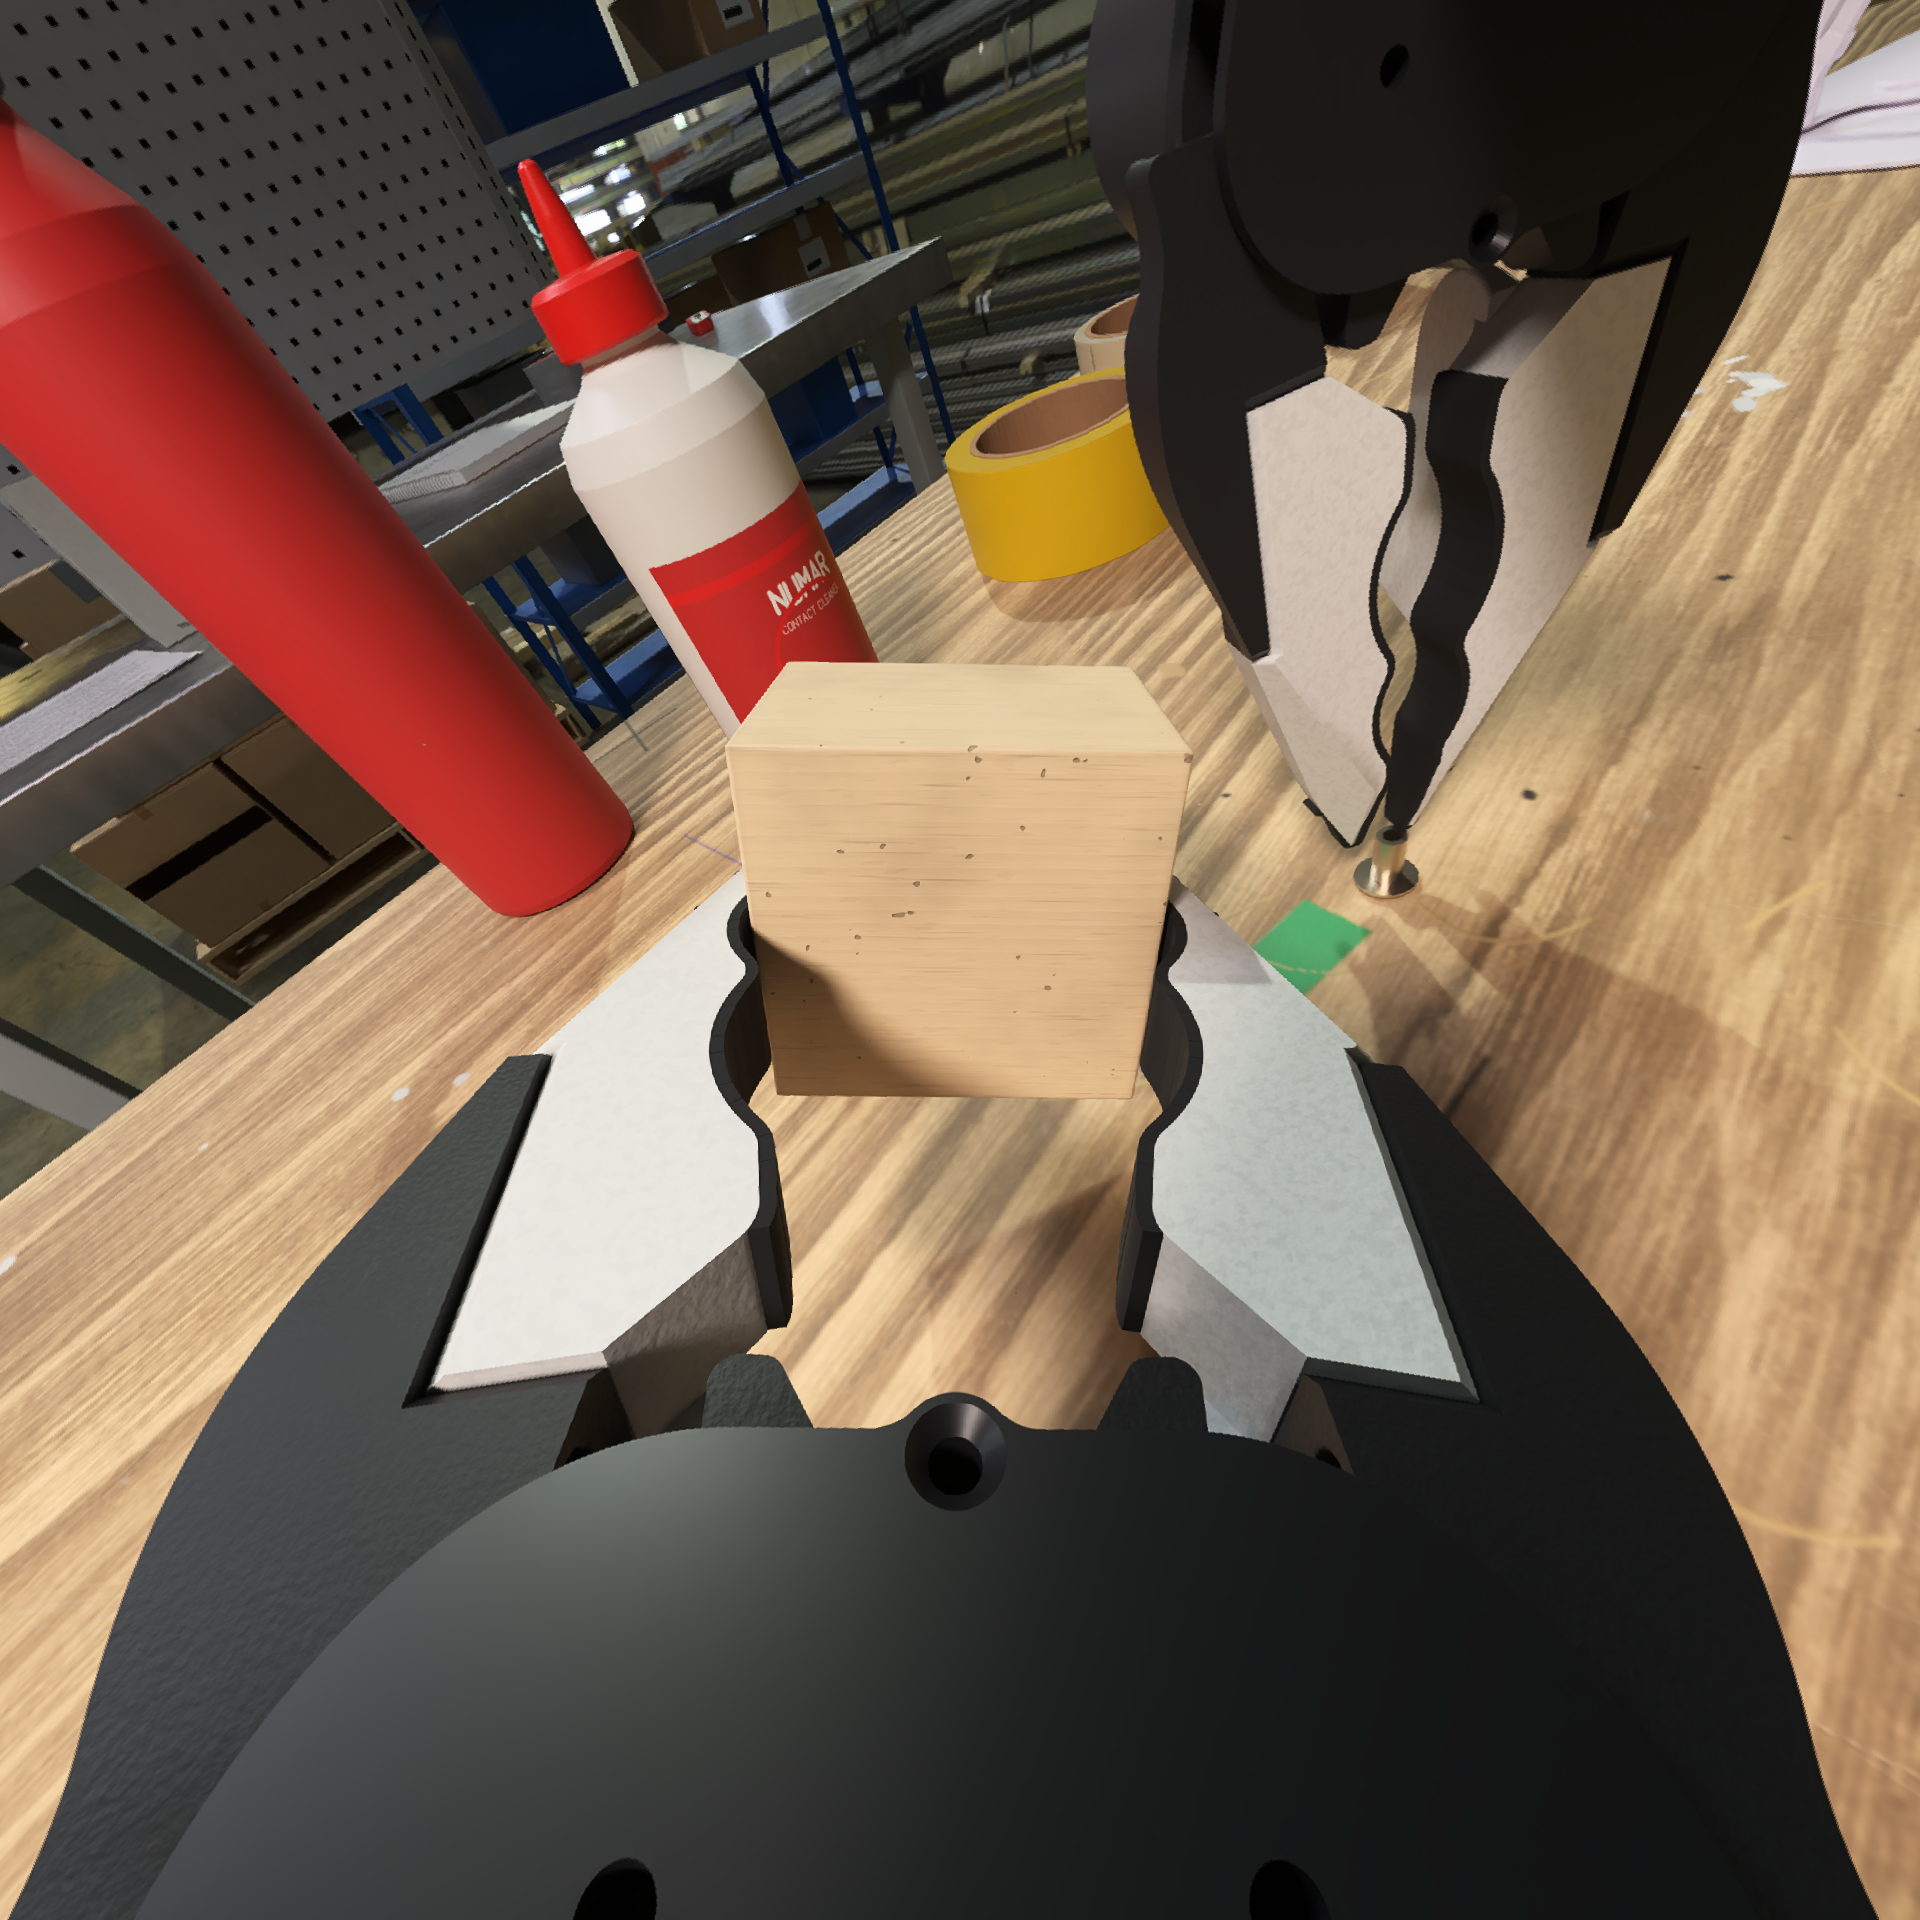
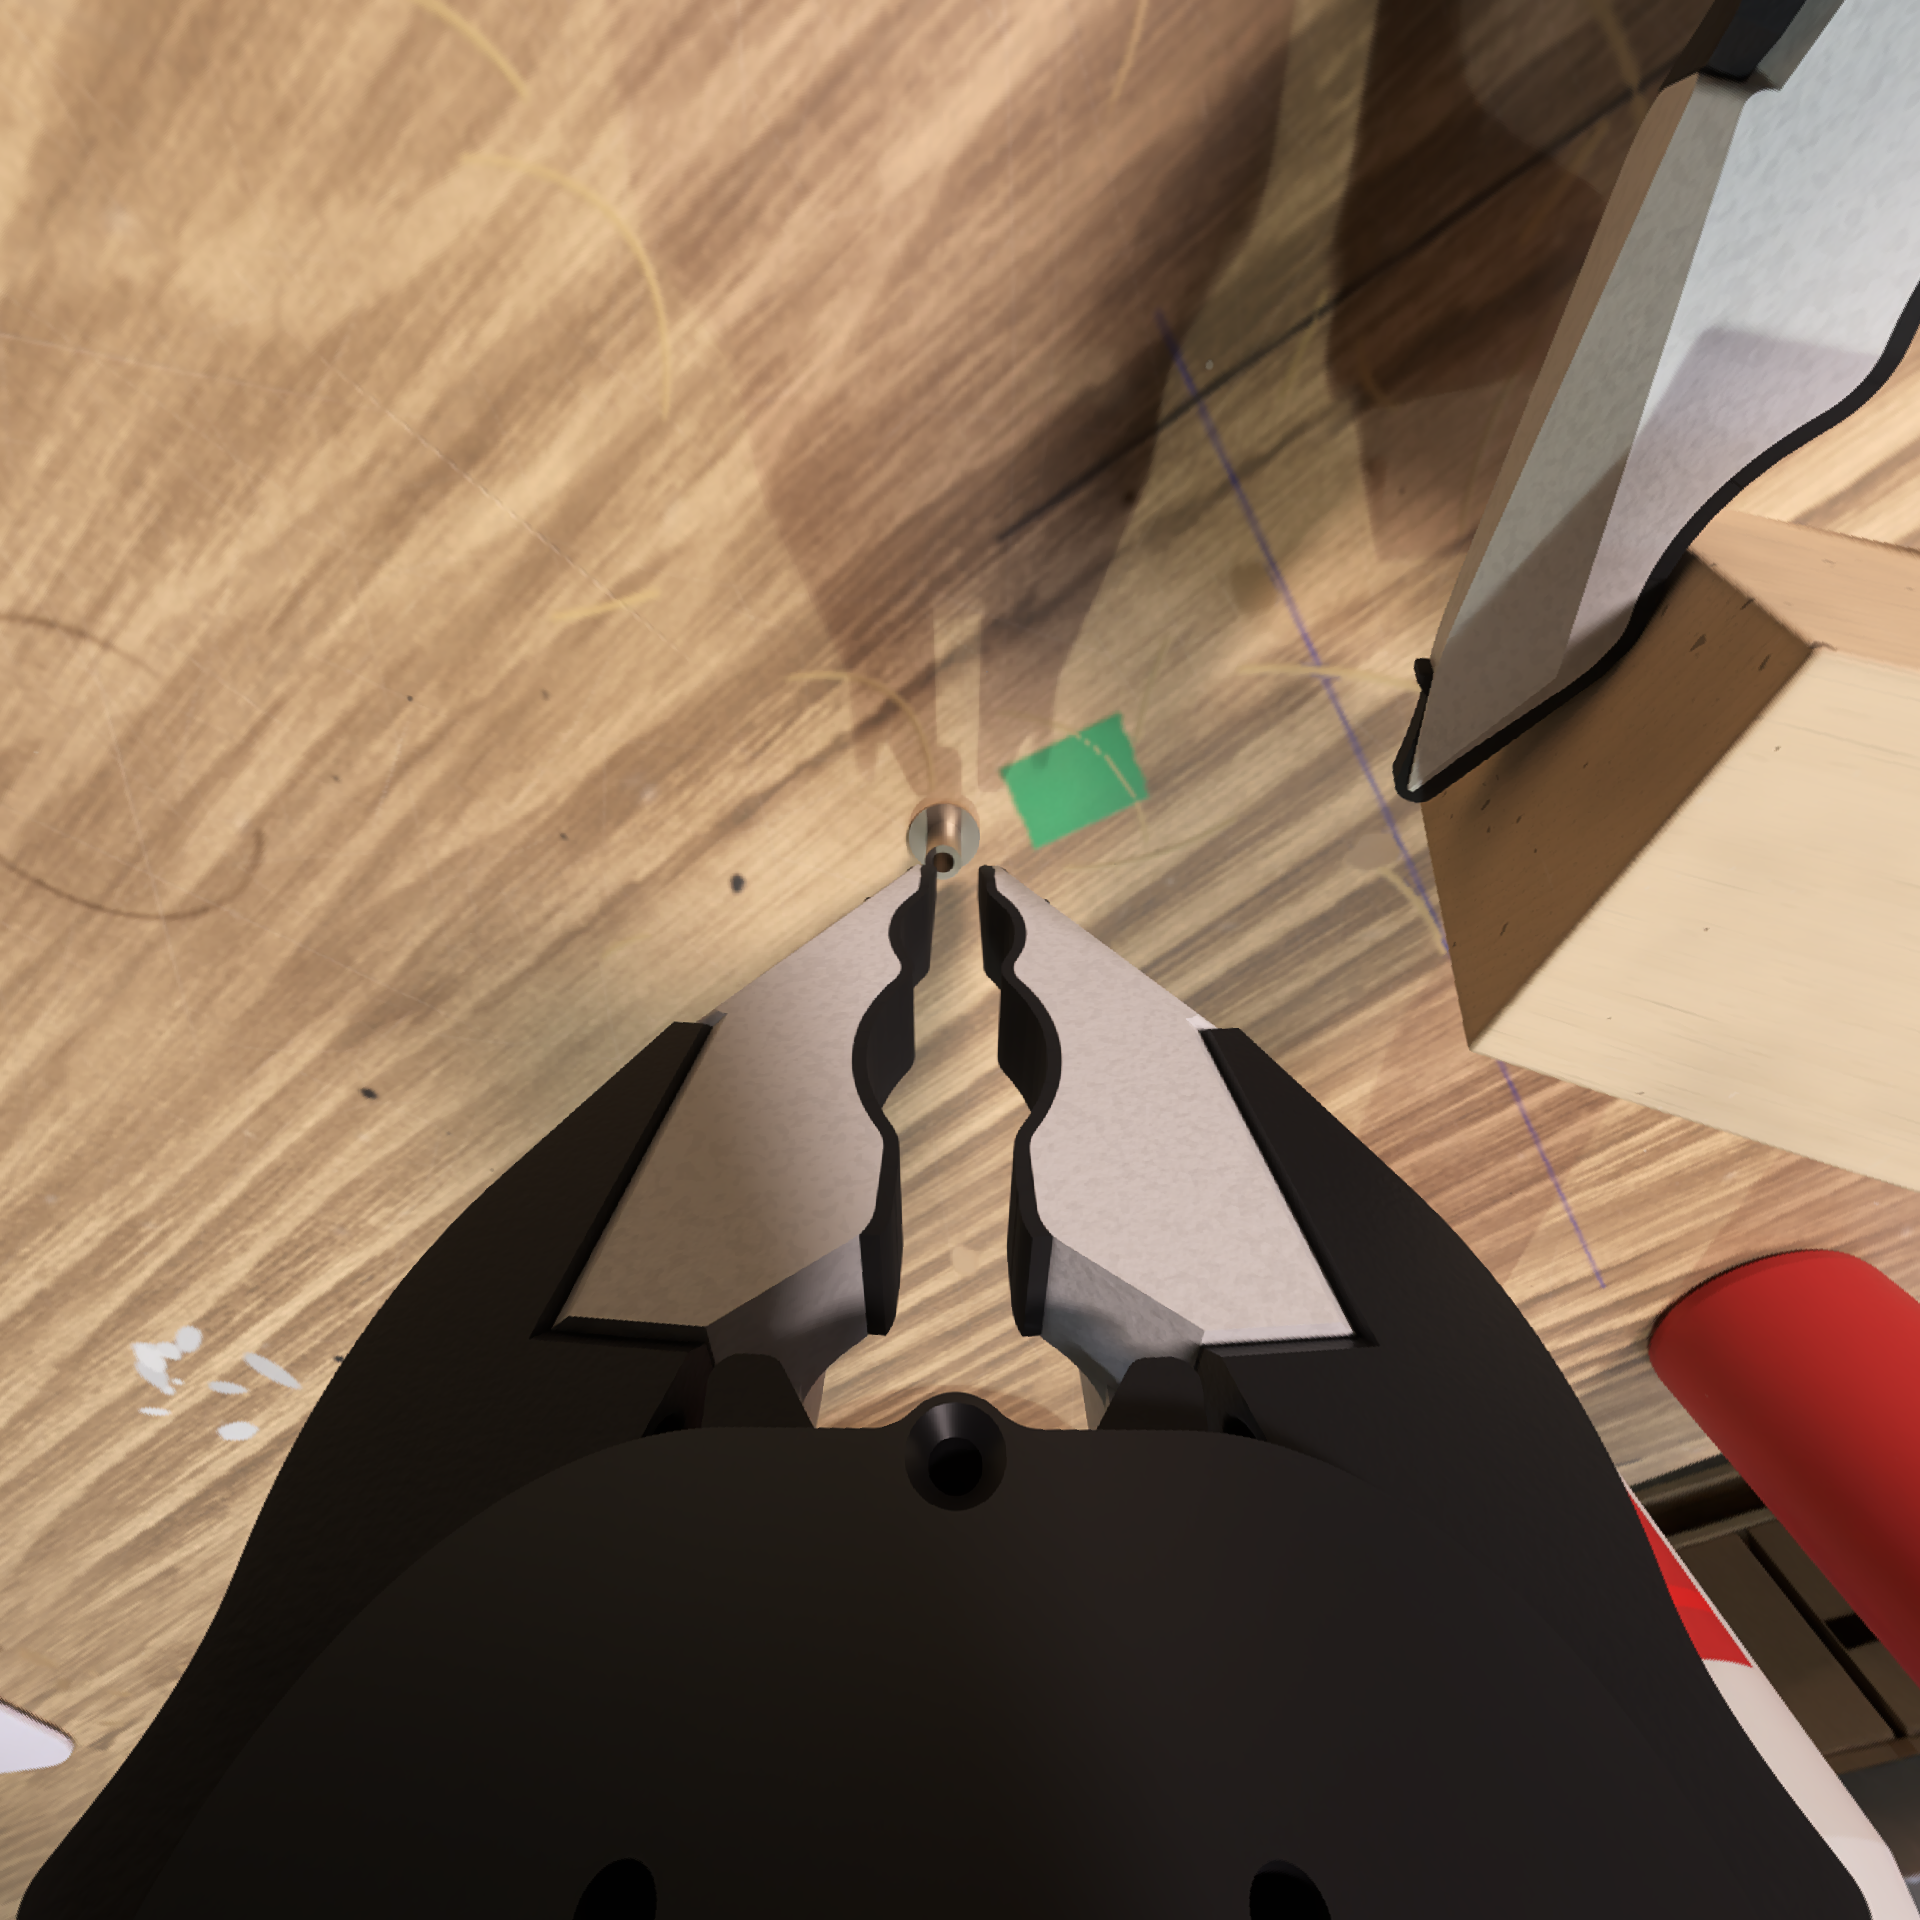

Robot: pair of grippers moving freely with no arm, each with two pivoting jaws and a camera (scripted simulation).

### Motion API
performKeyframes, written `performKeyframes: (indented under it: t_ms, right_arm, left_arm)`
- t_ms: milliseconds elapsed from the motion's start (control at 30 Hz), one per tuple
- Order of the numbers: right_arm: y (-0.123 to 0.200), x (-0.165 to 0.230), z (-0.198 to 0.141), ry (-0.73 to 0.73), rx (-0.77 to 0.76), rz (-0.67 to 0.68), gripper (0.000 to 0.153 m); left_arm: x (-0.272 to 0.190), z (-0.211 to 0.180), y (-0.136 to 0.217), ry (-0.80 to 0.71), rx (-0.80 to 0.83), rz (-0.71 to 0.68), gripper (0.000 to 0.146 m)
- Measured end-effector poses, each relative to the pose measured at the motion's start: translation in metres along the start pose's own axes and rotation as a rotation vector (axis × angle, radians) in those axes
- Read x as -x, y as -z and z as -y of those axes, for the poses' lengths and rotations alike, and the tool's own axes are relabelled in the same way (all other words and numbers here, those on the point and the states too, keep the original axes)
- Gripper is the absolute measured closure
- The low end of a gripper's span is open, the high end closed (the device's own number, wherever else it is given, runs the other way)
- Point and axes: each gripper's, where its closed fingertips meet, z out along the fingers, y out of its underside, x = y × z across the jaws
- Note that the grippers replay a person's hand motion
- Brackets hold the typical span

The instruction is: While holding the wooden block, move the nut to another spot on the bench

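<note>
A pale wooden block point(image 1: 956, 883) is clamped between the fingers of my left gripper point(image 1: 961, 914), held just above the wooden bench point(image 1: 312, 1195). The block point(image 2: 1683, 883) and one left finger point(image 2: 1662, 416) also show at the right of the right wrist view. A small brass nut point(image 1: 1387, 864) stands upright on the bench to the block's right. My right gripper point(image 2: 956, 878) points down at it, jaws a narrow gap apart. The nut point(image 2: 942, 831) sits just past the left fingertip, not between the tips. The right gripper point(image 1: 1392, 810) also shows in the left wrist view.
A green patch point(image 1: 1311, 940) marks the bench beside the nut, also in the right wrist view point(image 2: 1073, 779). A tall red bottle point(image 1: 260, 520), a white bottle with a red cap point(image 1: 696, 468) and a yellow tape roll point(image 1: 1055, 478) stand behind the block. The bench edge runs on the left.
</note>
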Motion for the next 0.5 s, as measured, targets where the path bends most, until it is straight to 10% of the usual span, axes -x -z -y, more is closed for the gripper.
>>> performKeyframes:
  t_ms: [500]
  right_arm:
    - [0.03,0.0,0.003,-0.293,-0.145,-0.113,0.133]
  left_arm:
    - [-0.012,0.002,-0.004,-0.029,0.01,-0.033,0.074]
